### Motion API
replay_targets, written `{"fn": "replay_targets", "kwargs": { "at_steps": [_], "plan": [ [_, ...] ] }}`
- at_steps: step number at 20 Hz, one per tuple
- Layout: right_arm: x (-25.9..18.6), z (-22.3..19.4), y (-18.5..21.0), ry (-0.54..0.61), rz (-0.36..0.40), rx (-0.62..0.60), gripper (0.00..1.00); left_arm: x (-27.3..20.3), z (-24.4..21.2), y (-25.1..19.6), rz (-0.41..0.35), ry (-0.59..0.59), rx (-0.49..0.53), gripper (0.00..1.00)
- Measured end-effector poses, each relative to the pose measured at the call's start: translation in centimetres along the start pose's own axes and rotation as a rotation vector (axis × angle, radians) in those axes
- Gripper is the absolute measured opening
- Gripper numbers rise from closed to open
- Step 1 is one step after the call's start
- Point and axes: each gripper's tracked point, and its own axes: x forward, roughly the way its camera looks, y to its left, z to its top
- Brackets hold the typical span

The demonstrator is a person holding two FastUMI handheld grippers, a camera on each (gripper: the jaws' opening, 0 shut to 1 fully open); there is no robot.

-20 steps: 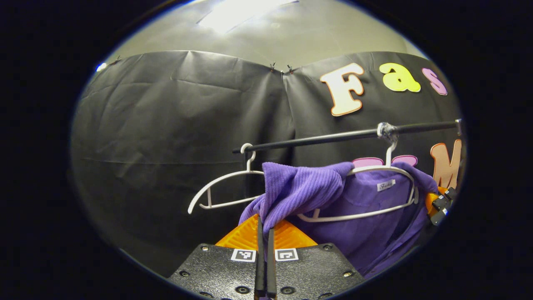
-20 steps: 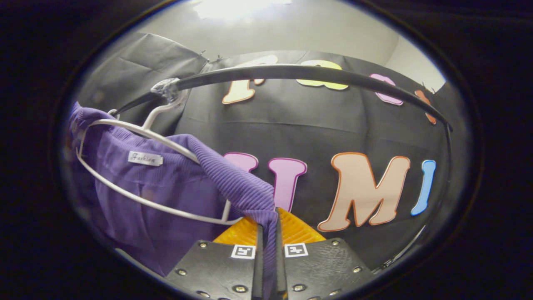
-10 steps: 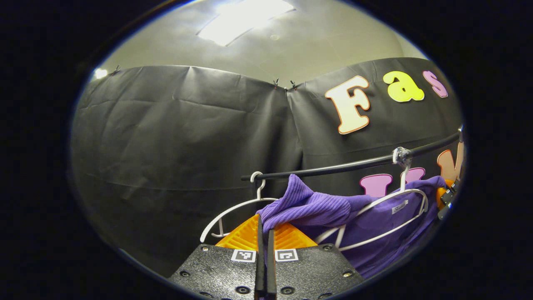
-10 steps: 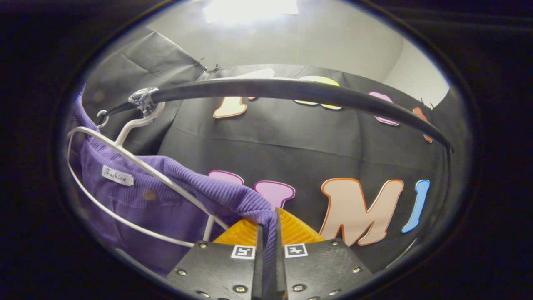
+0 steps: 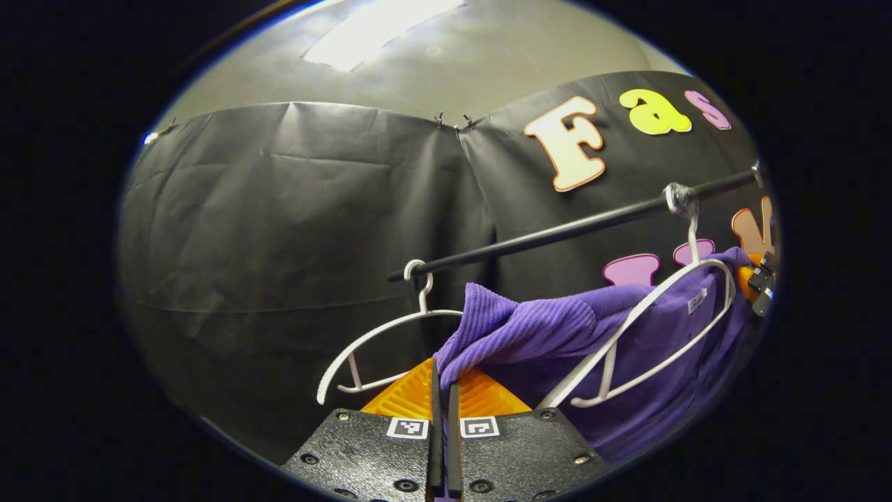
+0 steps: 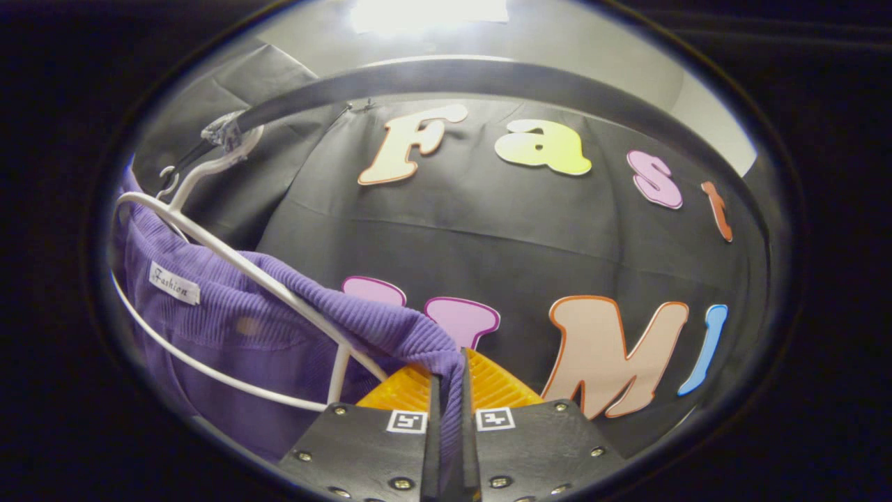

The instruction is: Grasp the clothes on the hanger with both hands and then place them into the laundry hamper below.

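A purple ribbed garment (image 5: 550,335) hangs on a white hanger (image 5: 662,307) from a black rail (image 5: 557,233). My left gripper (image 5: 443,390) is shut on the garment's shoulder edge at the bottom of the left gripper view. In the right gripper view the same purple garment (image 6: 230,328) drapes over the white hanger (image 6: 237,261), and my right gripper (image 6: 449,397) is shut on its other shoulder. The hanger tilts under the rail (image 6: 488,77). The right gripper's body (image 5: 759,286) shows at the far right edge of the left gripper view.
A second, bare white hanger (image 5: 376,338) hangs at the rail's left end. The black cloth wall (image 5: 293,209) stands close behind. A ceiling light (image 6: 428,10) glows overhead.
Both grippers kept hold of the garment and lifted it. The hanger has tipped more steeply, and the rail now sits higher in the right gripper view.
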Motion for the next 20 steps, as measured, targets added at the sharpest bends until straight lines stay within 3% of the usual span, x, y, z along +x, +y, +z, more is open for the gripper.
{"fn": "replay_targets", "kwargs": {
  "at_steps": [7,8,9,10,20],
  "plan": [
    [0.8,-2.8,0.9,0.03,0.046,-0.04,0.11,0.2,-5.7,-0.7,-0.003,0.108,-0.035,0.0],
    [0.7,-3.4,0.9,0.043,0.049,-0.051,0.11,0.0,-6.2,-1.1,-0.006,0.118,-0.029,0.05],
    [0.9,-4.2,0.8,0.058,0.052,-0.057,0.11,-0.3,-6.7,-1.5,-0.01,0.127,-0.023,0.0],
    [1.1,-5.0,0.6,0.072,0.053,-0.057,0.11,-0.6,-7.1,-1.9,-0.015,0.131,-0.018,0.02],
    [-3.2,-10.4,-1.5,0.204,0.044,-0.046,0.11,-3.1,-9.6,-5.8,-0.076,0.185,-0.025,0.02]
  ]
}}
